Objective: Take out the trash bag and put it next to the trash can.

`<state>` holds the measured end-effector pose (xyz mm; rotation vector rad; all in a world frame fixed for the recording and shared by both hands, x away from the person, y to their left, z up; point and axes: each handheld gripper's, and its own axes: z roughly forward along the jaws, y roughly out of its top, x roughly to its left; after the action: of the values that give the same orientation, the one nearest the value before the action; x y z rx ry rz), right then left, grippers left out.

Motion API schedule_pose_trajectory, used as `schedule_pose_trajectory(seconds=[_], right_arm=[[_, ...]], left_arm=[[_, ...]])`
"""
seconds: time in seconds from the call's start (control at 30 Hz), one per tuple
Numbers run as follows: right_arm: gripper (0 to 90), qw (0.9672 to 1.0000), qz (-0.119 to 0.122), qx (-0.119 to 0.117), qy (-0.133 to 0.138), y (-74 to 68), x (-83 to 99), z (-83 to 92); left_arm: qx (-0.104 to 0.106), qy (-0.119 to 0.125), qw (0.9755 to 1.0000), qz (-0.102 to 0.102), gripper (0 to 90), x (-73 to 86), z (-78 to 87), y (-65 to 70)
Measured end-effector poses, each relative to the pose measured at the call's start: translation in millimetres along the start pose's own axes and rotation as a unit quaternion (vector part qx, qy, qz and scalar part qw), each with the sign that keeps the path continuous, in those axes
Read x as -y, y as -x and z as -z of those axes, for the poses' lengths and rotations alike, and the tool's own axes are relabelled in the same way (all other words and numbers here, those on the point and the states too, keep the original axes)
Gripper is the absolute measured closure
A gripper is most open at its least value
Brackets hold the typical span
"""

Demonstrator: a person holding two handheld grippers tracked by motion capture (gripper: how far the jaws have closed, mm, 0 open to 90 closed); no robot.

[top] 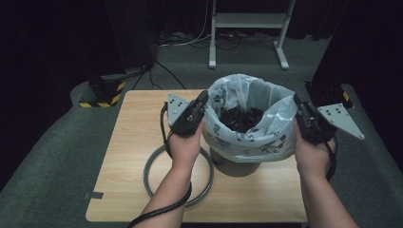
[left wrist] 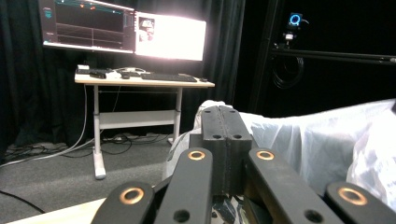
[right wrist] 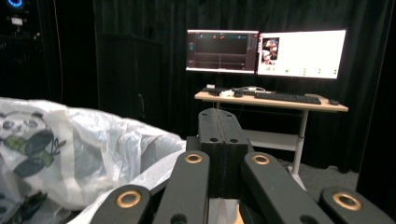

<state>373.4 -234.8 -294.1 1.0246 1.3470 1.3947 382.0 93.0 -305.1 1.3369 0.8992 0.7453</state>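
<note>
A white plastic bag point(top: 247, 137) printed with pandas lines a dark bin point(top: 236, 167) in the middle of the wooden table point(top: 138, 123). Dark scraps point(top: 242, 118) fill the bag. My left gripper point(top: 204, 96) sits at the bag's left rim, its jaws pressed together point(left wrist: 225, 112) with the white film point(left wrist: 317, 140) meeting their tip on both sides. My right gripper point(top: 296, 99) is at the right rim, jaws likewise together point(right wrist: 218, 114), with the bag point(right wrist: 70, 140) running up against them from the left. A hand holds each gripper.
A grey ring point(top: 151, 166) lies flat on the table, left of the bin and under my left forearm. Beyond the table stand a white desk frame point(top: 247, 21), two lit monitors point(right wrist: 266, 51) and black curtains. Cables lie on the grey floor.
</note>
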Motion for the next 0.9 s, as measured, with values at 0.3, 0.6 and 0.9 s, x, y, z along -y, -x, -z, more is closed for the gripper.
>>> schedule_pose_trajectory(seconds=[0.3,0.6,0.9], right_arm=[[90.0,0.9996,0.005,-0.013,0.026,-12.7,-25.0,3.0],[90.0,0.9987,0.017,-0.031,0.038,-35.6,-35.2,5.6],[90.0,0.9992,0.015,-0.024,0.027,-27.8,-28.6,7.1]], left_arm=[[0.003,-0.021,0.9998,0.007,89.0,16.0,5.0,-5.1],[0.019,-0.028,0.9989,0.031,71.8,23.6,10.8,-15.9],[0.024,-0.046,0.9982,0.028,76.8,25.7,8.0,-15.5]])
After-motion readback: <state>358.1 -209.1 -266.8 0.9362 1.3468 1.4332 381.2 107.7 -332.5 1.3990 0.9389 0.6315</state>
